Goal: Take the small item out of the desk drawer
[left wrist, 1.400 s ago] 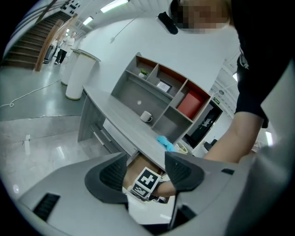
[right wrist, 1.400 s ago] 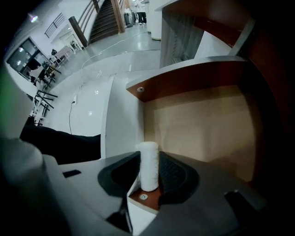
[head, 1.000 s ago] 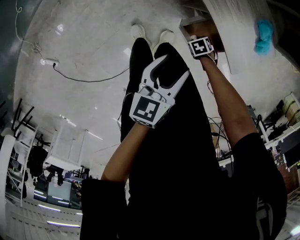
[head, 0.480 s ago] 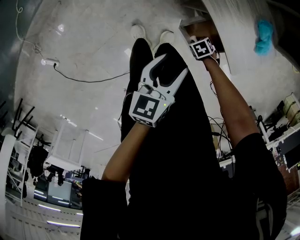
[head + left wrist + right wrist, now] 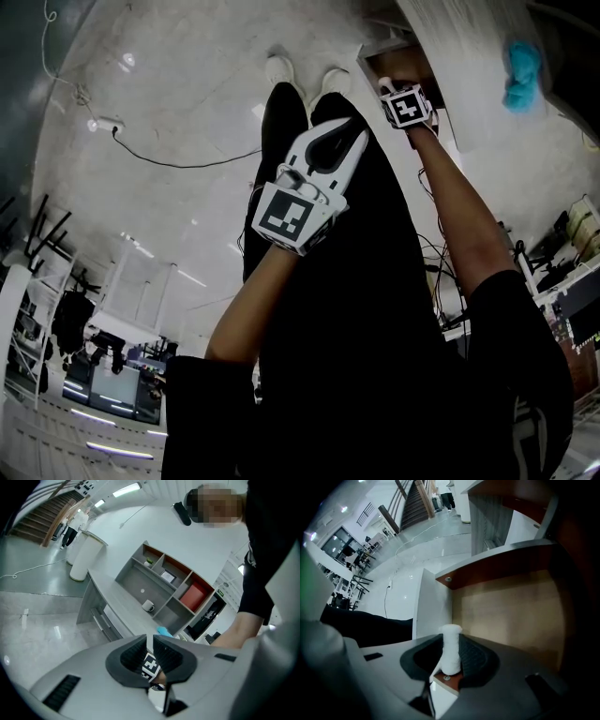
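My right gripper point(image 5: 451, 643) points down into the open desk drawer point(image 5: 511, 611) and is shut on a small white cylinder point(image 5: 451, 649), which stands upright between the pads over the drawer's front edge. In the head view the right gripper's marker cube point(image 5: 406, 106) sits at the drawer point(image 5: 412, 66), and its jaws are hidden behind it. My left gripper point(image 5: 359, 134) hangs in front of the person's black trousers, away from the drawer. Its jaws have just been closing, and only a thin slit shows in the left gripper view point(image 5: 150, 639), with nothing between them.
A blue cloth point(image 5: 522, 64) lies on the grey desk top point(image 5: 117, 604). On the desk stand a white mug point(image 5: 148, 605) and a shelf unit point(image 5: 140, 573). The person's white shoes point(image 5: 278, 67) stand below the drawer. A cable point(image 5: 178, 161) trails over the shiny floor.
The left gripper's jaws went from wide open to nearly together. The right gripper stayed at the drawer with hardly any shift.
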Demonstrator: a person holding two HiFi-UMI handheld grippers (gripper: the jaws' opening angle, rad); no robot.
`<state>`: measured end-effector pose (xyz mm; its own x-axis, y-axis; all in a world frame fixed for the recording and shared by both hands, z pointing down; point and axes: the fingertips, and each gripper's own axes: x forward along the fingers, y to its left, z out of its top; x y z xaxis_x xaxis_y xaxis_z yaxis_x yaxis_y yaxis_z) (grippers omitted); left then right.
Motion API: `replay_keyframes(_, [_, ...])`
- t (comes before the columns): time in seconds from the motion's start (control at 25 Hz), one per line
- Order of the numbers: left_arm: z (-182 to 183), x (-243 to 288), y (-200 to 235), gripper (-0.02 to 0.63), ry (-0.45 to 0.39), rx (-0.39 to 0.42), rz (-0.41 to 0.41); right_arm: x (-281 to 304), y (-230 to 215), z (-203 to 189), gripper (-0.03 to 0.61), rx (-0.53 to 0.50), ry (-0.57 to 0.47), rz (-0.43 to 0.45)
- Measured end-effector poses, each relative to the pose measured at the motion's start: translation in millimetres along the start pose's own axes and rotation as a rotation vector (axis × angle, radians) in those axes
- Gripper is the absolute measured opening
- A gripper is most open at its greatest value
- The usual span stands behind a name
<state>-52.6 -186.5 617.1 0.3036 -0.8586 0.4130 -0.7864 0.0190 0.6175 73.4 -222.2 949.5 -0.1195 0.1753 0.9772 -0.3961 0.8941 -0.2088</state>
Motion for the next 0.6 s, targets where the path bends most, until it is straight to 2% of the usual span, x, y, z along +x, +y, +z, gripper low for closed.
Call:
replay_keyframes(0.08, [2, 0, -9, 0.020, 0.009, 0.004, -0.025, -7, 1, 2, 0.104, 0.005, -0.033, -0.006])
replay_keyframes(0.2, [2, 2, -27, 0.018, 0.024, 0.018, -0.054, -20, -3, -5, 0.104, -0.001, -0.065, -0.013])
replay_keyframes(0.32, [1, 5, -33, 0.018, 0.037, 0.006, -0.030, -36, -10, -6, 0.104, -0.033, -0.083, -0.048])
replay_keyframes(0.44, [7, 9, -23, 0.018, 0.029, -0.042, 0.003, -43, -16, 0, 0.104, -0.069, -0.110, -0.072])
replay_keyframes(0.6, [27, 7, -26, 0.018, 0.008, -0.034, 0.024, -67, -14, 2, 0.104, -0.039, -0.158, -0.067])
